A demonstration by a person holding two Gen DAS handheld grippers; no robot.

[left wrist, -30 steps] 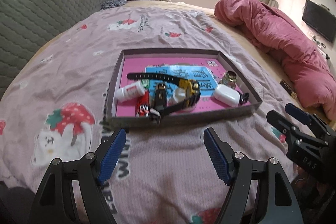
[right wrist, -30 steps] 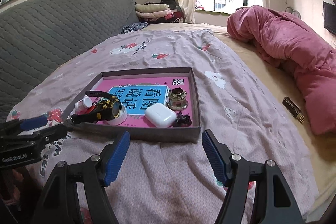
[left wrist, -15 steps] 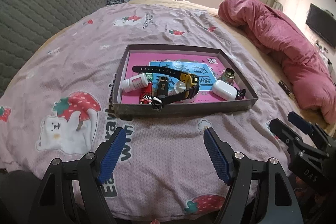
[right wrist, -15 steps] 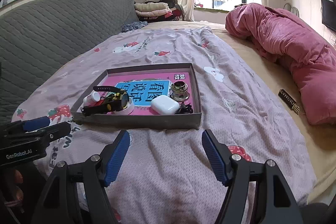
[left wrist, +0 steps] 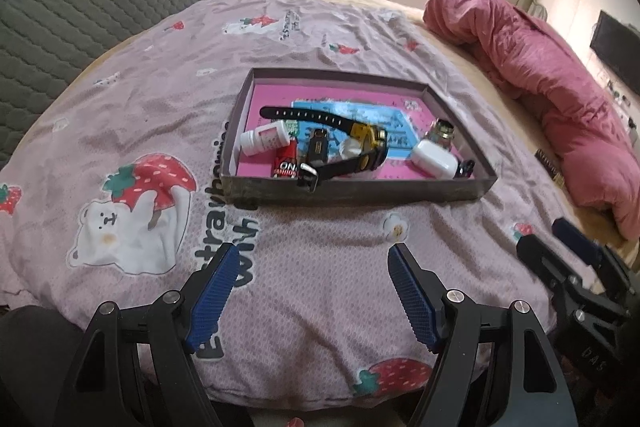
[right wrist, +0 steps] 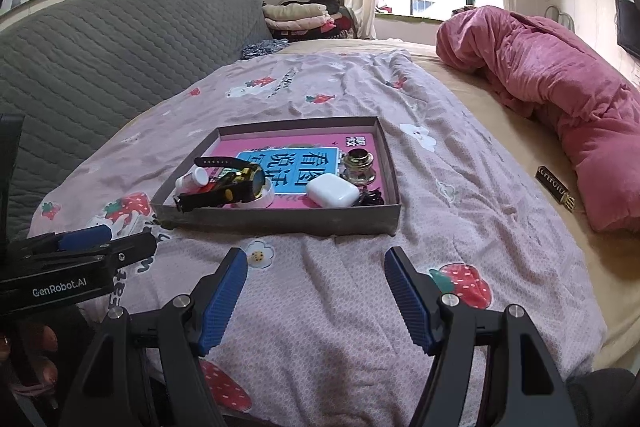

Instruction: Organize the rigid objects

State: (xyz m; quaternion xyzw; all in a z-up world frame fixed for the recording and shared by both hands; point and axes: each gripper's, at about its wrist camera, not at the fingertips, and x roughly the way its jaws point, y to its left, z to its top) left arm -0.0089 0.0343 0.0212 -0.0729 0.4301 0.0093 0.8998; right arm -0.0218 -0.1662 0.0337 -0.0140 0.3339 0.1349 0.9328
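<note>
A shallow grey box (left wrist: 360, 189) with a pink floor sits on a bed's strawberry-print sheet (left wrist: 160, 99). Inside lie a black-and-yellow watch (left wrist: 366, 143), a white pill bottle (left wrist: 266, 138), a white earbud case (left wrist: 434, 158) and a small brass-capped jar (right wrist: 360, 167). Near the bed's front edge, well short of the box, the left gripper (left wrist: 314, 291) and right gripper (right wrist: 316, 297) hover, jaws spread wide and empty.
</note>
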